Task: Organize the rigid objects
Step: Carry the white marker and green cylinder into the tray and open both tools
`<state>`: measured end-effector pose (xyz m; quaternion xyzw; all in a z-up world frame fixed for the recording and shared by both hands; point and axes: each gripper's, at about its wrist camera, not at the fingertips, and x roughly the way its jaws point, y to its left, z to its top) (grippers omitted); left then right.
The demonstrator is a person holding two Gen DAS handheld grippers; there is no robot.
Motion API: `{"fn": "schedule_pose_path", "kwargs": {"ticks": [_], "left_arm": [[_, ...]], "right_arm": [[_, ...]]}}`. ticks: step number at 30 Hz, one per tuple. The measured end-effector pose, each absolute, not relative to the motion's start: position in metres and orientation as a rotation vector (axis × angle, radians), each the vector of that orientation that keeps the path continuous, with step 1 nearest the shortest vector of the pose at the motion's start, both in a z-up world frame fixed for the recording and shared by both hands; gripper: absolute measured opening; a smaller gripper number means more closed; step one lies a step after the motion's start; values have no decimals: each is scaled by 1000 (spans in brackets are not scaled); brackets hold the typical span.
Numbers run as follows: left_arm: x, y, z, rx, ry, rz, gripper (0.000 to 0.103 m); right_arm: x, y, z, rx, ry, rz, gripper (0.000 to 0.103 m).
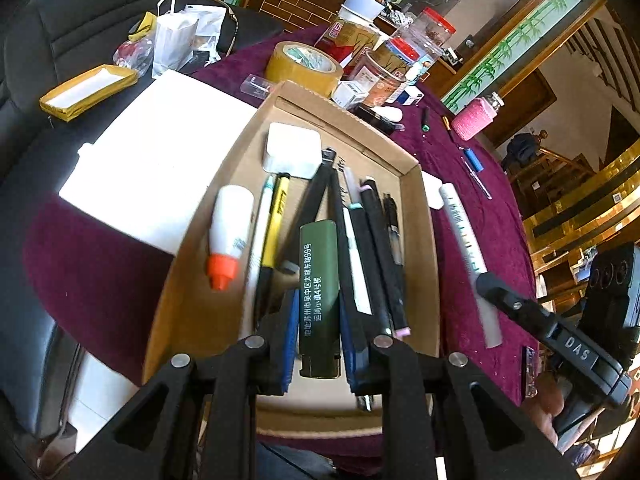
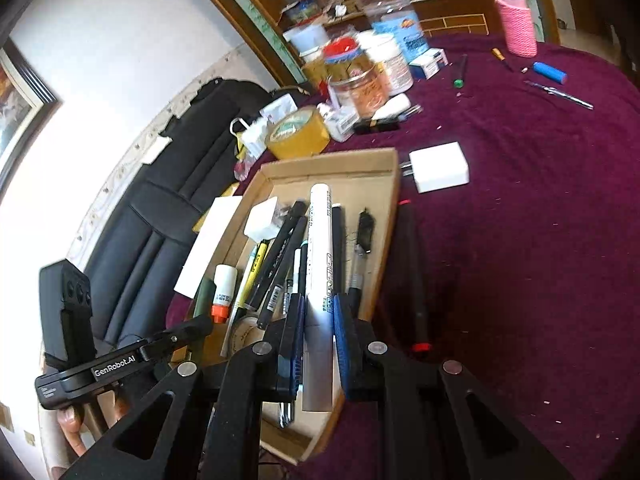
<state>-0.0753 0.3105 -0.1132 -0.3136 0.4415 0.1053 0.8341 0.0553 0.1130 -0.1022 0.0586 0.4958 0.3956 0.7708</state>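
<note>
A shallow cardboard box [image 1: 416, 208] [image 2: 384, 240] on the purple tablecloth holds several pens and markers, a white glue bottle with an orange cap [image 1: 228, 232] [image 2: 223, 286] and a white charger [image 1: 294, 154] [image 2: 262, 218]. My left gripper [image 1: 319, 344] is shut on a dark green lighter [image 1: 319, 296] above the box's near end. My right gripper [image 2: 318, 344] is shut on a long white tube [image 2: 319, 280] [image 1: 468, 248], held over the box's right side. The right gripper [image 1: 532, 312] shows at the right of the left wrist view.
A second white charger [image 2: 438, 168] and a black pen with red ends [image 2: 416, 276] lie right of the box. A tape roll [image 1: 304, 66] [image 2: 298, 132], jars and small boxes [image 2: 360, 76] stand behind. A blue lighter [image 2: 550, 72], a pink-sleeved jar [image 2: 518, 26] and white paper [image 1: 156, 152] are around.
</note>
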Motion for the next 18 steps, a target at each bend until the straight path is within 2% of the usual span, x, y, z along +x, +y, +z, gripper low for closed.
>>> {"fn": "schedule_pose_path", "kwargs": {"ticks": [18], "left_arm": [[-18, 342, -141, -564, 1034, 176, 19]], "right_arm": [[104, 165, -134, 46, 1168, 750, 14]]}}
